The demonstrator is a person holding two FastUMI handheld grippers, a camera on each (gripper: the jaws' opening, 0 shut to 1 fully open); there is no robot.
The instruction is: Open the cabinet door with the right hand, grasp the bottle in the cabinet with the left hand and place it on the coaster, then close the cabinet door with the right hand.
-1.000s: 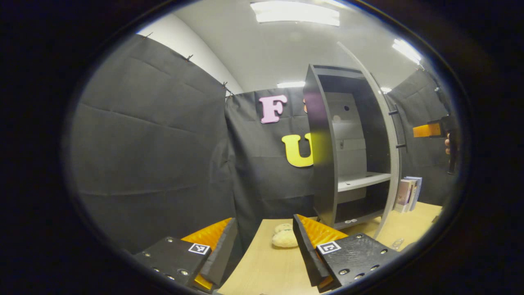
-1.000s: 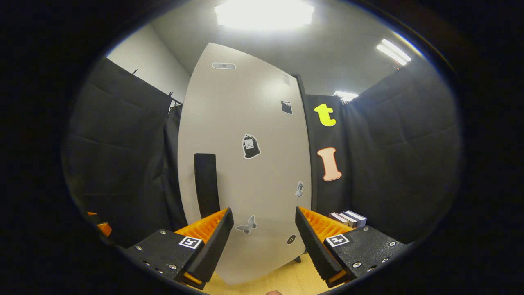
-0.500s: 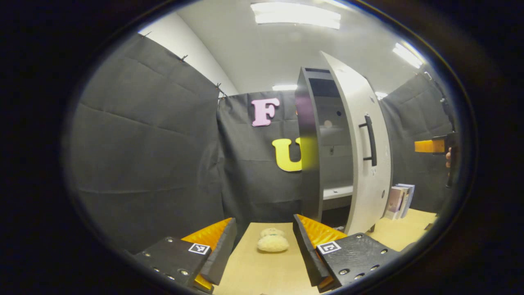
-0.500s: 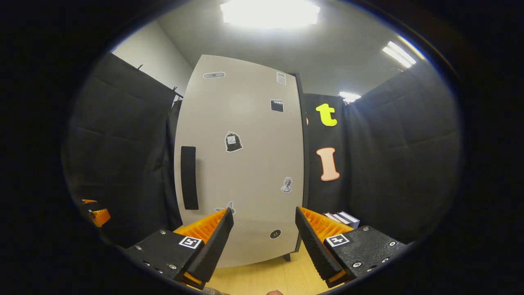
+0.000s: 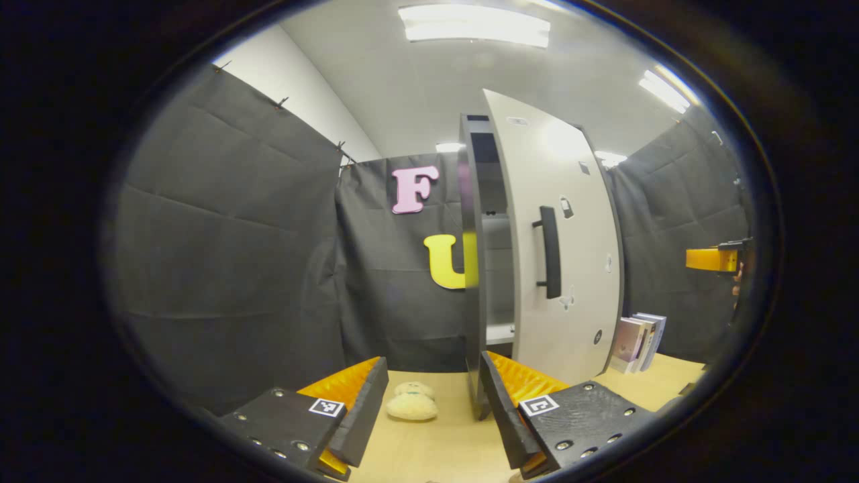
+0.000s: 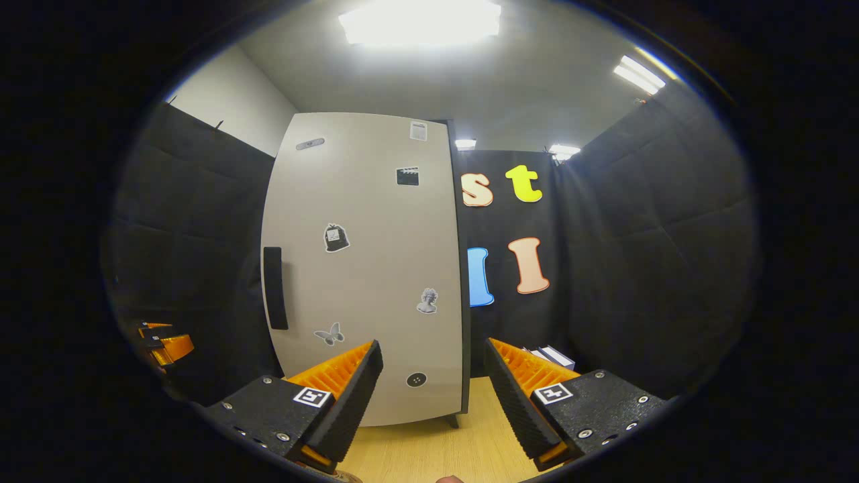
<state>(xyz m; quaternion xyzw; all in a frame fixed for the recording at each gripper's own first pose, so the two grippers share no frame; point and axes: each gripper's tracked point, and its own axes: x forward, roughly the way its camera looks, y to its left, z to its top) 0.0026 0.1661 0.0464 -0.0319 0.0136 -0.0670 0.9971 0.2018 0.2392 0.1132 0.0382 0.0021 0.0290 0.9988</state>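
My left claw sits at the bottom of the left gripper view, fingers spread wide with nothing between them. Just beyond the gap, low and a little left of centre, a pale plush toy lies on the wooden table. Above and to the right of that claw stands the cabinet, its dark side edge rising from just beside my right finger to the upper middle of the frame. The door is a pale panel swung most of the way toward the cabinet, with a narrow slot of interior open between the dark edge and the door. A black handle runs upright on the door, right of centre. In that slot I see a bit of a shelf, but I cannot tell a bottle from here. To the lower right of the door a few books stand on the table. At the far right edge of that frame is my other claw, held well away from the door.

In the right gripper view my right claw is at the bottom, fingers wide apart and gripping nothing. The door fills the middle left of the frame above my left finger, apart from both fingers, dotted with small stickers, its handle at its left side. Books peek out just above my right finger. At the lower left edge I see my left claw.
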